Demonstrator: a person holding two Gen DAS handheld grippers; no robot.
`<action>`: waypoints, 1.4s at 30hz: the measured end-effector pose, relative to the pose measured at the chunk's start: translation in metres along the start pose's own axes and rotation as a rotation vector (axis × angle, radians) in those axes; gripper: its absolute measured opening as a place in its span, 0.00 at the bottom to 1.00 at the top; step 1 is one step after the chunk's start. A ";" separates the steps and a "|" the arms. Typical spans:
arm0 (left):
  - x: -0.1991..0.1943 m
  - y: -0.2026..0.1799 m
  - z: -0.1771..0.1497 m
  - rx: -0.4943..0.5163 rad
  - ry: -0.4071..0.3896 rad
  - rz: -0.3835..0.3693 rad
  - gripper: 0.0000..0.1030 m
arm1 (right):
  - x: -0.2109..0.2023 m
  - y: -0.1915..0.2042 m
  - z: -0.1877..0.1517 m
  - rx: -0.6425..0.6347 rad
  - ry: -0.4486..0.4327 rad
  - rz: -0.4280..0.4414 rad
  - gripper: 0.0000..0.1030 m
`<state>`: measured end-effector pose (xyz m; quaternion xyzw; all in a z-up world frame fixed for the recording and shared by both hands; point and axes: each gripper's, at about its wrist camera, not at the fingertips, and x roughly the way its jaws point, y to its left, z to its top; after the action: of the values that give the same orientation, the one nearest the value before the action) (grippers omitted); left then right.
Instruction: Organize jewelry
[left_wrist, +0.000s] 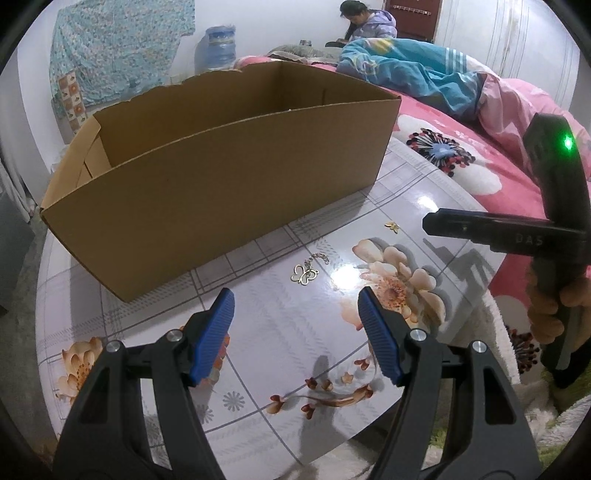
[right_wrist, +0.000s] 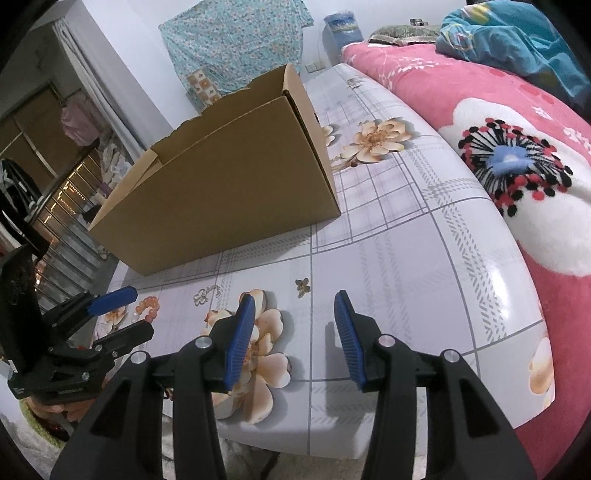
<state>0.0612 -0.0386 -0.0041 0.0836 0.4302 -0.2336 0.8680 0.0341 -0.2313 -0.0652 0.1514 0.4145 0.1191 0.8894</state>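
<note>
A silver butterfly pendant on a short chain (left_wrist: 305, 275) (right_wrist: 204, 295) lies on the glossy flowered table (left_wrist: 280, 354), just ahead of my left gripper (left_wrist: 295, 299). That gripper is open and empty. A small gold butterfly piece (left_wrist: 392, 226) (right_wrist: 303, 286) lies farther right, just beyond the tips of my right gripper (right_wrist: 295, 299), also open with nothing between its blue pads. In the right wrist view an orange bead bracelet (right_wrist: 147, 308) sits by the left gripper's fingers (right_wrist: 114, 297). An open cardboard box (left_wrist: 221, 177) (right_wrist: 229, 192) stands behind the jewelry; I cannot see its floor.
A bed with a pink flowered blanket (right_wrist: 517, 177) runs along the table's right edge (right_wrist: 517, 258), with a blue quilt (left_wrist: 406, 70) on it. A person (left_wrist: 369, 26) sits at the far end. A water jug (left_wrist: 218, 46) stands by the wall. A hand (left_wrist: 554, 306) holds the right gripper's handle.
</note>
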 end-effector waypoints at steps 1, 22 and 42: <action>0.001 0.000 0.000 0.002 0.000 0.002 0.64 | 0.000 0.000 0.000 -0.001 -0.001 0.000 0.43; 0.041 -0.018 0.008 0.125 0.037 -0.008 0.29 | 0.006 -0.004 -0.003 -0.130 -0.016 0.044 0.41; 0.054 -0.015 0.012 0.148 0.079 -0.014 0.10 | 0.015 -0.012 -0.005 -0.088 -0.007 0.050 0.41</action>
<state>0.0905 -0.0740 -0.0383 0.1536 0.4463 -0.2671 0.8402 0.0409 -0.2362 -0.0830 0.1229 0.4018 0.1589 0.8934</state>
